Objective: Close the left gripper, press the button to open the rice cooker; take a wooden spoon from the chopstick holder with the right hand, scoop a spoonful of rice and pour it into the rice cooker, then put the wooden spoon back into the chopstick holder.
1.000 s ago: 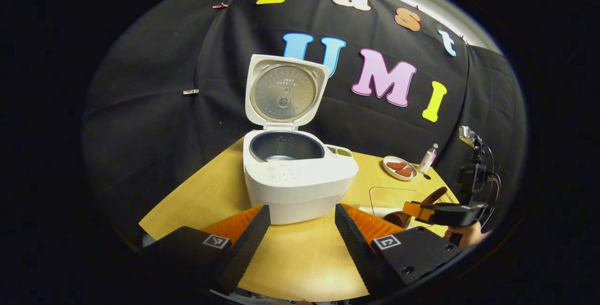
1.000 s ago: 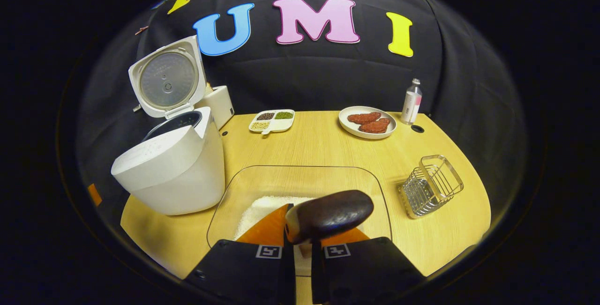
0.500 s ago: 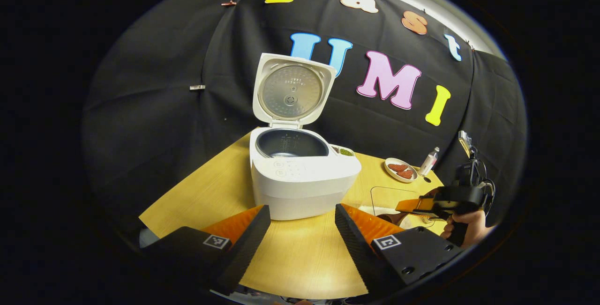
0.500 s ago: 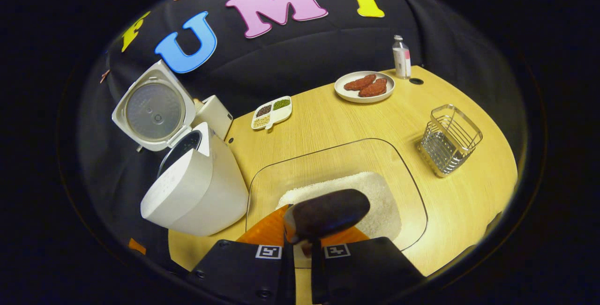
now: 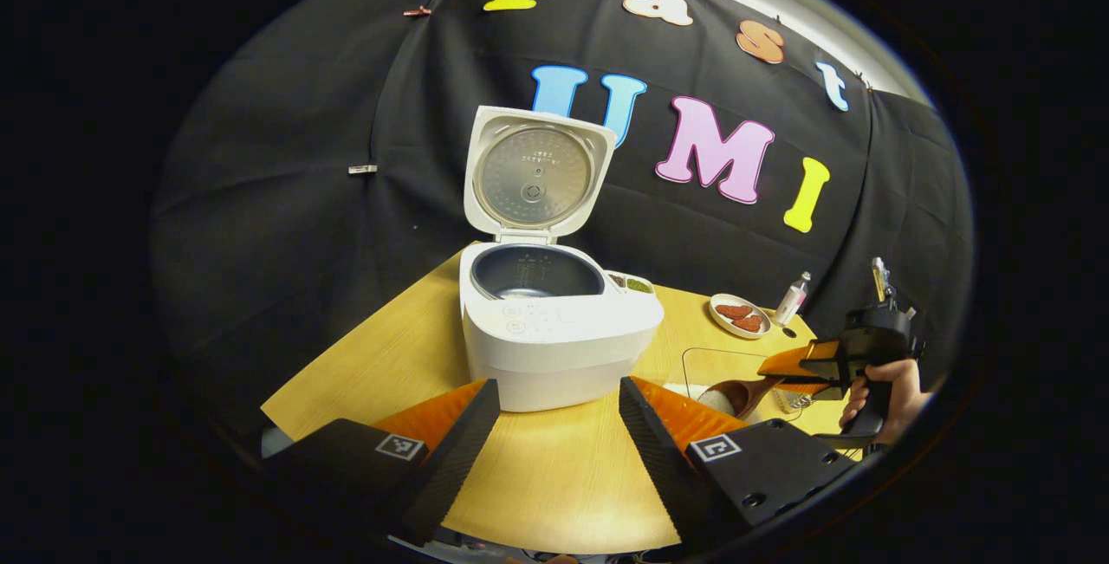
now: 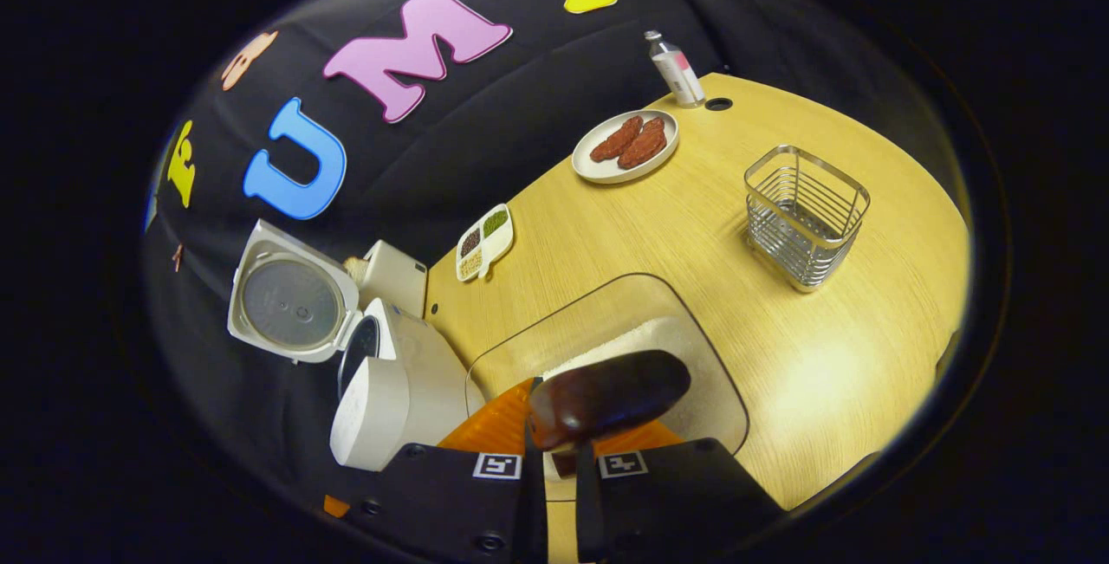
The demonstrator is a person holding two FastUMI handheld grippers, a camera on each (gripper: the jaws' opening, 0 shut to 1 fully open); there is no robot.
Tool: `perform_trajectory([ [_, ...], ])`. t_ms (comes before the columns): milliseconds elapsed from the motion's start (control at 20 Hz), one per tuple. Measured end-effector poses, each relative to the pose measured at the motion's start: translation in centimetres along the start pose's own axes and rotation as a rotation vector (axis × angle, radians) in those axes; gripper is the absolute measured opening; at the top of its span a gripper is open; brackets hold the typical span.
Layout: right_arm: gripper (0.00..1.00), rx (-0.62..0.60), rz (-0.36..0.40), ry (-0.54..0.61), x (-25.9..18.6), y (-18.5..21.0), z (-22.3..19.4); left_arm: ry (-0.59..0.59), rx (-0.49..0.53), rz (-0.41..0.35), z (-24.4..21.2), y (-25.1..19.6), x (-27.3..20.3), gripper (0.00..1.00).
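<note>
The white rice cooker (image 5: 554, 334) stands open in the left gripper view, lid (image 5: 535, 172) upright, dark inner pot (image 5: 535, 272) showing. My left gripper (image 5: 559, 421) is open in front of it, touching nothing. My right gripper (image 6: 559, 451) is shut on the handle of the dark wooden spoon (image 6: 606, 392). The spoon's bowl hangs low over the white rice (image 6: 645, 340) in the glass dish (image 6: 589, 313). The left gripper view has the right gripper (image 5: 823, 360) tipped down, its spoon (image 5: 741, 392) at the rice. The wire chopstick holder (image 6: 806, 213) stands empty.
A hand (image 5: 879, 395) holds the right gripper. On the wooden table (image 6: 823, 356) sit a plate with two brown patties (image 6: 625, 144), a small bottle (image 6: 676, 70), a divided dish of beans (image 6: 485, 239) and a white box (image 6: 394, 274) behind the cooker (image 6: 390, 391).
My right gripper has rolled and tipped downward, bringing the spoon's bowl lower toward the rice in the glass dish. The left gripper has hardly moved and stays open.
</note>
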State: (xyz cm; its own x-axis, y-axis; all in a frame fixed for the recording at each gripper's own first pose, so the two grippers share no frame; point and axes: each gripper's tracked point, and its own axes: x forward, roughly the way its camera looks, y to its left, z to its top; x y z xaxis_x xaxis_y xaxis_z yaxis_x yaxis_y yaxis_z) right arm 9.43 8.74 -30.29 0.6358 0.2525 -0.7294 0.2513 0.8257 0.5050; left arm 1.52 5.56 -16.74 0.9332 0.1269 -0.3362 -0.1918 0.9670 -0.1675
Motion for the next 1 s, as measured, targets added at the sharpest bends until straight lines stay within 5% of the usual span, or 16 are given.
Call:
perform_trajectory([
  [550,0.17,0.209,0.087,0.01,-3.7,3.7,4.6,-0.016,0.02,-0.017,0.6,-1.4,-0.5,0.96],
  [1000,0.17,0.315,0.261,0.059,-4.3,13.8,6.6,-0.053,0.001,0.016,1.9,0.5,-1.8,0.96],
])
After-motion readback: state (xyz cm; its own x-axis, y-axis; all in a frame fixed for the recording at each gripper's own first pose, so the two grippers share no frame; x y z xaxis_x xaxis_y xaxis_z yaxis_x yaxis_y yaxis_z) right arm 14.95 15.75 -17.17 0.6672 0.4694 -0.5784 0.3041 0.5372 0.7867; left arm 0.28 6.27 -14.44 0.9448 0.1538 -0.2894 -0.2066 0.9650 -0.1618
